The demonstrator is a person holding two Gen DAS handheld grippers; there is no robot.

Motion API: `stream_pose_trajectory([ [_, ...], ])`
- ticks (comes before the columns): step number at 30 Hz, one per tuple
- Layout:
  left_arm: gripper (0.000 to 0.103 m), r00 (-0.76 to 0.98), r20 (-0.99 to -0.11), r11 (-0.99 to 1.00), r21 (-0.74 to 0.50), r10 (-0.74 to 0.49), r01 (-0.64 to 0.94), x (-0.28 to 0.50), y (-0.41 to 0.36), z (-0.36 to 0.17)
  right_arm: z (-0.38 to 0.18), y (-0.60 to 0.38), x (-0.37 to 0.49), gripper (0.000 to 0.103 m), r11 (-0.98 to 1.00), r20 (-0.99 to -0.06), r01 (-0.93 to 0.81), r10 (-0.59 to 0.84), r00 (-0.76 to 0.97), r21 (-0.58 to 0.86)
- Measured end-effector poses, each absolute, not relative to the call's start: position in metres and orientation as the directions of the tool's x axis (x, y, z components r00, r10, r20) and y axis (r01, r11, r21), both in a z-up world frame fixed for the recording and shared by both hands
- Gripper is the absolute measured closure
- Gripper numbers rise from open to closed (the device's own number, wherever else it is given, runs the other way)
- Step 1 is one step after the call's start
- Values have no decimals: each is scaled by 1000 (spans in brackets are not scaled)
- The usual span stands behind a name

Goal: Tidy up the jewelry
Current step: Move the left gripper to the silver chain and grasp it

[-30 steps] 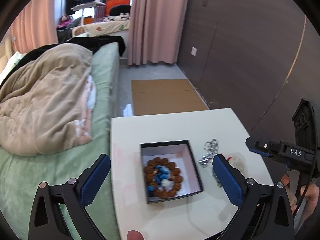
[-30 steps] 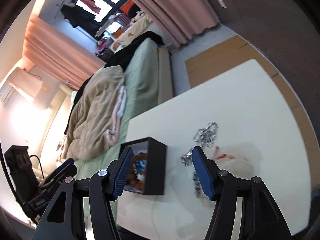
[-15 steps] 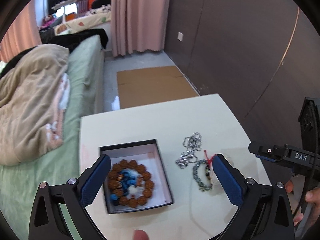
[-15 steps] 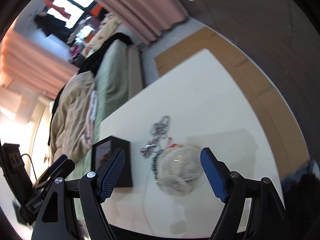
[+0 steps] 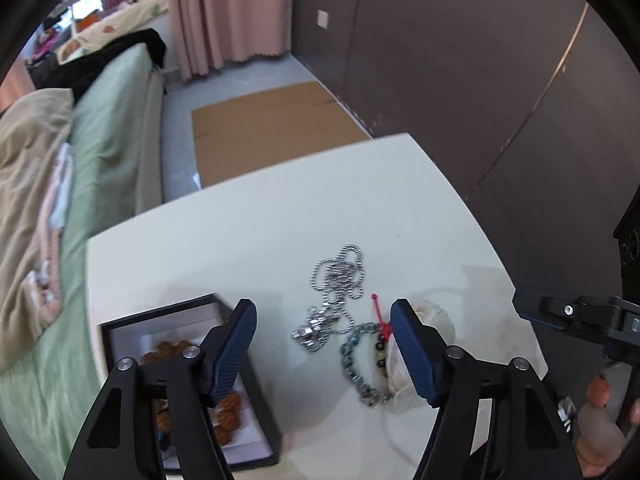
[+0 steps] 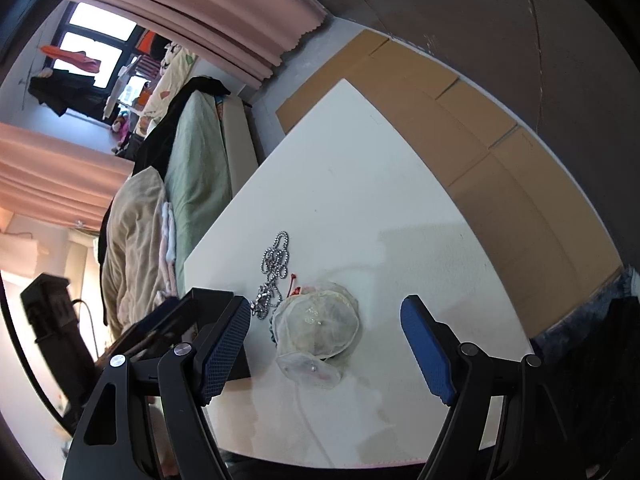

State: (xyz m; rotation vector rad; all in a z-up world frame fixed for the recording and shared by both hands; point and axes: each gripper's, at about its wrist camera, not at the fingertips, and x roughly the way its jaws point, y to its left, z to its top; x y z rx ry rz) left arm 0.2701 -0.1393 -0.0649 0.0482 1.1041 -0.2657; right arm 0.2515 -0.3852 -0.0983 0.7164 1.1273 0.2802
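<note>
lying between left hand-held gripper [image 5: 324, 344] fingers: bracelet [image 5: 362, 360].

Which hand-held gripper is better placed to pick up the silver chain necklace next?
Left, probably. The left hand-held gripper is open with the silver chain necklace framed between its fingers; the right hand-held gripper frames the mesh pouch instead.

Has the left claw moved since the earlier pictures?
Yes. The left claw shifted right, from framing the black box to the silver chain, jaws closing, empty.

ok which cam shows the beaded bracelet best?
Left wrist: the beaded bracelet lies in plain sight between the open fingers, beside the silver chain. Right wrist: the sheer pouch covers nearly all of it.
</note>
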Motion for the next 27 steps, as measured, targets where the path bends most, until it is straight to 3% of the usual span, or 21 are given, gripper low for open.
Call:
stream_pose_trajectory([
  [4,44,386,-907,968,-77,-166,237,287,-149,-79,-102,-387,252,25,731,-717,162,557,419,663],
  [13,45,288,-947,970,-74,-142,233,322,-163,-117,-107,-398,254,25,732,-741,226,519,425,642],
  [17,48,303,-948,967,-14,-93,254,325,-174,-127,-110,-400,255,25,724,-741,239,526,417,648],
  [20,55,324,-941,963,-10,-100,268,322,-176,-128,-112,-398,255,25,723,-742,237,531,410,648],
  [21,63,326,-940,962,-11,-103,274,320,-175,-125,-112,-397,256,25,723,-742,237,533,406,649],
  [22,82,329,-938,958,-8,-106,285,319,-176,-124,-113,-397,256,25,721,-741,237,536,403,651],
  [23,87,324,-940,955,-6,-106,295,319,-177,-124,-114,-398,256,25,720,-741,237,539,401,652],
  [27,96,294,-945,960,-58,-141,274,323,-170,-119,-116,-395,258,25,717,-740,237,548,391,656],
])
